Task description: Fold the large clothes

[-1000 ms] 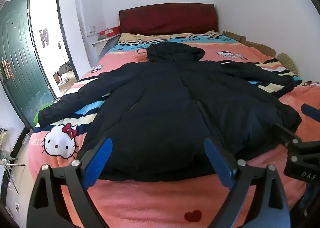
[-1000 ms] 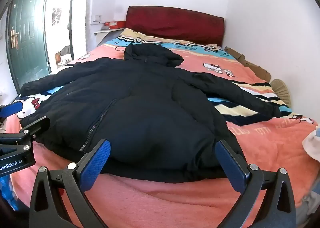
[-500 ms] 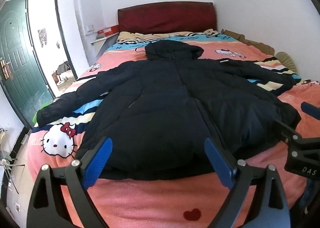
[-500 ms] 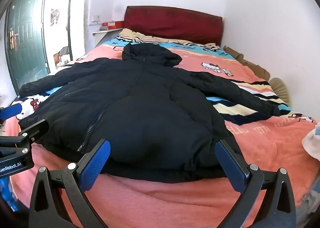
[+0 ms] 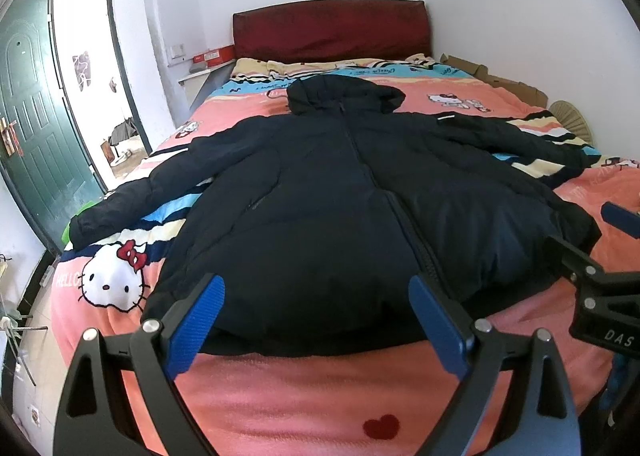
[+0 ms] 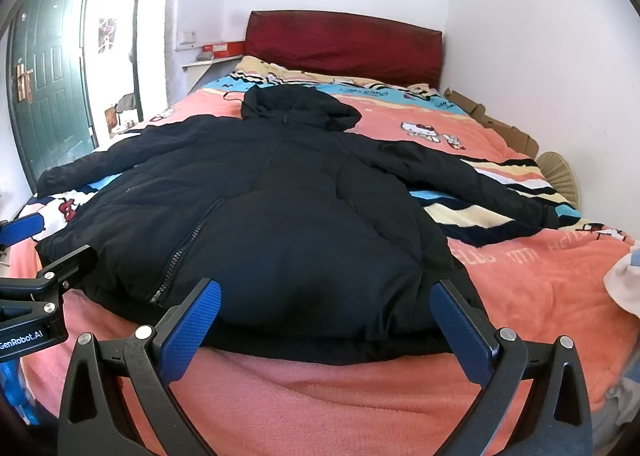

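Nearest, left tool (image 5: 316, 320) and right tool (image 6: 326, 326) hovering with blue pads spread wide, pinching nothing, just short of the hem; beyond, black hooded jacket (image 5: 340, 208) lying flat, zipped, sleeves outstretched, on the pink cartoon-print bed (image 5: 304, 396); farthest, red headboard (image 5: 332, 30) backing against the wall.

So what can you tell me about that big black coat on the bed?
The black coat is puffy and padded, with a hood pointing at the red headboard. It lies flat, front up, zipped, both sleeves spread sideways across the cartoon-cat blanket. Only the blanket touches it; both open grippers hover near its hem.
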Action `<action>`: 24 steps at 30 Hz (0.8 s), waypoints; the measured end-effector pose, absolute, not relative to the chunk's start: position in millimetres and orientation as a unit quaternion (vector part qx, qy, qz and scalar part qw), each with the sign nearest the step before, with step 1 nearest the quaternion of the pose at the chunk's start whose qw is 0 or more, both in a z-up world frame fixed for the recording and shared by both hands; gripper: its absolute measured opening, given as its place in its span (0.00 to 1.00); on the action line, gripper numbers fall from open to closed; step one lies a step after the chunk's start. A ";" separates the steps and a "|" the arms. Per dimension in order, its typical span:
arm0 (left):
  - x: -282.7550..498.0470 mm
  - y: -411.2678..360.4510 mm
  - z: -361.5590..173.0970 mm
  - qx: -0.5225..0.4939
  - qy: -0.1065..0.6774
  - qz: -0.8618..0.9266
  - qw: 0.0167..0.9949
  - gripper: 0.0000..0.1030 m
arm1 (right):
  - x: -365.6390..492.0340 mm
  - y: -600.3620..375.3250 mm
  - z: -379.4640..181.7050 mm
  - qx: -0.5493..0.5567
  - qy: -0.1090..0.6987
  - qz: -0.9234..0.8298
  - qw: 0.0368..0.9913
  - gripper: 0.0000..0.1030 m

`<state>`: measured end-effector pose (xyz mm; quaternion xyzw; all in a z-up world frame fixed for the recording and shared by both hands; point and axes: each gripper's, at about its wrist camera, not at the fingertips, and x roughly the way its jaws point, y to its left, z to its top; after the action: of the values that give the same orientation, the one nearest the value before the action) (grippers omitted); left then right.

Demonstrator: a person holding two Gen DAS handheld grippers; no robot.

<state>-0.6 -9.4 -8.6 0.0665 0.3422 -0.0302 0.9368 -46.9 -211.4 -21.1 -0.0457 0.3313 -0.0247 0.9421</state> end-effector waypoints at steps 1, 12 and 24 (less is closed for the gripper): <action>-0.7 -8.5 -9.2 0.066 0.343 -0.030 0.937 0.91 | -46.6 -211.5 -20.9 -0.046 0.332 -0.025 0.942 1.00; 0.9 -4.1 -9.7 0.056 0.342 -0.031 0.938 0.91 | -45.0 -212.8 -23.4 -0.043 0.336 -0.027 0.941 1.00; 3.2 -1.9 -9.0 0.045 0.347 -0.030 0.936 0.91 | -44.6 -212.9 -23.5 -0.044 0.338 -0.026 0.940 1.00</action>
<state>3.2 -1.9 -9.0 0.0454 0.3472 -0.0298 0.9362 -44.6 -212.9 -23.5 -0.0441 0.3376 -0.0264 0.9399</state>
